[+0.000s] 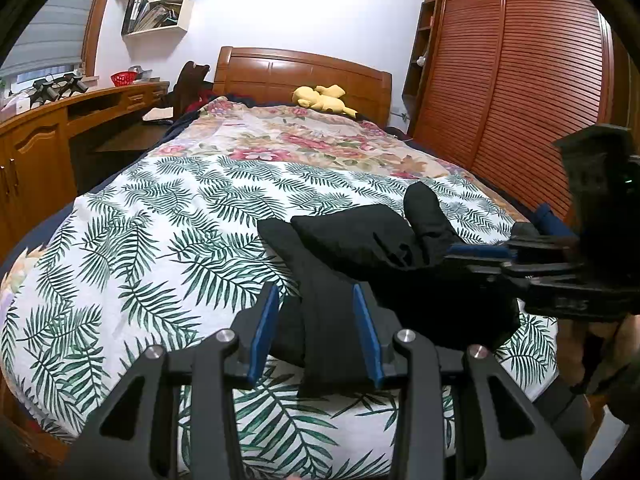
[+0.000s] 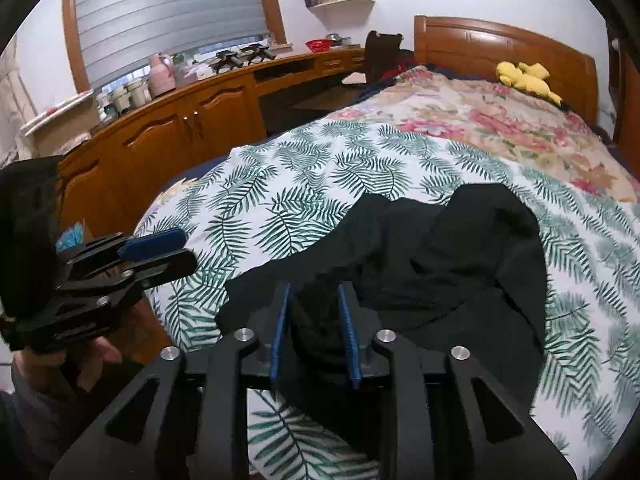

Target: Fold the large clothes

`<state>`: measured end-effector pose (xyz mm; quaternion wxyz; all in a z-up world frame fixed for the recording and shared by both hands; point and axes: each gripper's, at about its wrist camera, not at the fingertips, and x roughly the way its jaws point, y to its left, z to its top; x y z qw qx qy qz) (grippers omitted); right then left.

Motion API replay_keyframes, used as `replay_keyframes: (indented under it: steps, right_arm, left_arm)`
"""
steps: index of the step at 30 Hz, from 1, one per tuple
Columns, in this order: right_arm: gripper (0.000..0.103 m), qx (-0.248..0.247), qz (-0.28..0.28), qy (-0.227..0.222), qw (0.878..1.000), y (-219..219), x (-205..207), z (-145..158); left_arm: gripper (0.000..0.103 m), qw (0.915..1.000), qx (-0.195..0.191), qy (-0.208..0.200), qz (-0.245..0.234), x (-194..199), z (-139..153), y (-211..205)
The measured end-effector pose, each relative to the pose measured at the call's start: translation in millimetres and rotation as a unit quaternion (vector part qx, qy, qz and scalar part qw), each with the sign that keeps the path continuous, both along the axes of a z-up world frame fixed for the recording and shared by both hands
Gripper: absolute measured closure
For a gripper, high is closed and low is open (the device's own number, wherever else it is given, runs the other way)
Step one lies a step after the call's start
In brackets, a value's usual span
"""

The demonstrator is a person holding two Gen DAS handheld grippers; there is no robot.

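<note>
A black garment (image 1: 360,248) lies crumpled on the leaf-print bedspread (image 1: 160,216) near the foot of the bed; it also shows in the right wrist view (image 2: 460,264). My left gripper (image 1: 316,312) is open, its blue-padded fingers either side of a strip of the black cloth. My right gripper (image 2: 314,312) is partly open with a bunch of black cloth between its fingers; whether the pads press it I cannot tell. It shows from the side in the left wrist view (image 1: 480,256). The left gripper shows at the left edge of the right wrist view (image 2: 160,252).
A yellow plush toy (image 1: 320,98) lies by the wooden headboard (image 1: 300,72). A wooden desk with cabinets (image 2: 180,120) runs along the left of the bed. A slatted wardrobe (image 1: 520,80) stands on the right. A floral quilt (image 1: 300,140) covers the far half.
</note>
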<state>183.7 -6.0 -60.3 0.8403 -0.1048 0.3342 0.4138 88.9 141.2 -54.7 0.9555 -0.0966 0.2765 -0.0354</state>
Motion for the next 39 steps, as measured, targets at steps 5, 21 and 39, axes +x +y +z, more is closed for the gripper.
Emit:
replay_keyframes:
  steps: [5,21,39]
  right_arm:
    - [0.066,0.008,-0.01,-0.025,1.0,-32,-10,23]
    - [0.064,-0.068,-0.103,-0.002,0.992,-93,14,-67]
    - [0.063,-0.031,-0.092,0.008,0.995,-104,12,-66]
  left_arm:
    - [0.066,0.9999,0.001,-0.003,-0.01,6,1,-9]
    - [0.066,0.9984,0.01,-0.005,-0.055,12,-2,-45]
    - [0.066,0.9936,0.019,0.061,-0.093,41,-36,-93]
